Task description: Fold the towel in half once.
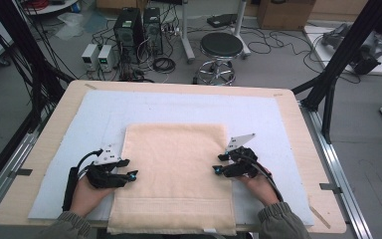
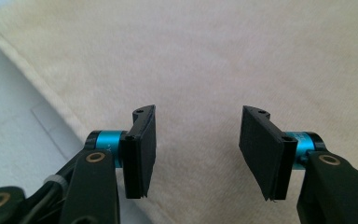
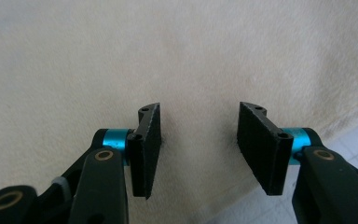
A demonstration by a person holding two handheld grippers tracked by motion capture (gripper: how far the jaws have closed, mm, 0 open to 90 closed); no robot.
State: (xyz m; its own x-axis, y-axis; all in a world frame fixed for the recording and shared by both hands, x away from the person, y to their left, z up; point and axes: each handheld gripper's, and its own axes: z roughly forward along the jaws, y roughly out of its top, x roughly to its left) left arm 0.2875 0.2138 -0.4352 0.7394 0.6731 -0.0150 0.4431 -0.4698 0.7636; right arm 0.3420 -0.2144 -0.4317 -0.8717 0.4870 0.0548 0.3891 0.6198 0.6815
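Over the cream towel (image 1: 174, 169) (both side edges): two parted hand-held grippers

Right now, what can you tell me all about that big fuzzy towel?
The towel is cream-coloured, soft and fuzzy like terry cloth. It lies flat on a pale blue mat, with a woven band near its front edge, which hangs slightly over the table. An open gripper sits over each side edge, nothing pinched.

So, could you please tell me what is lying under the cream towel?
The cream towel rests on a pale blue mat that covers the wooden table. The mat shows past the towel on the left, right and far sides; whatever lies beneath the towel itself is covered.
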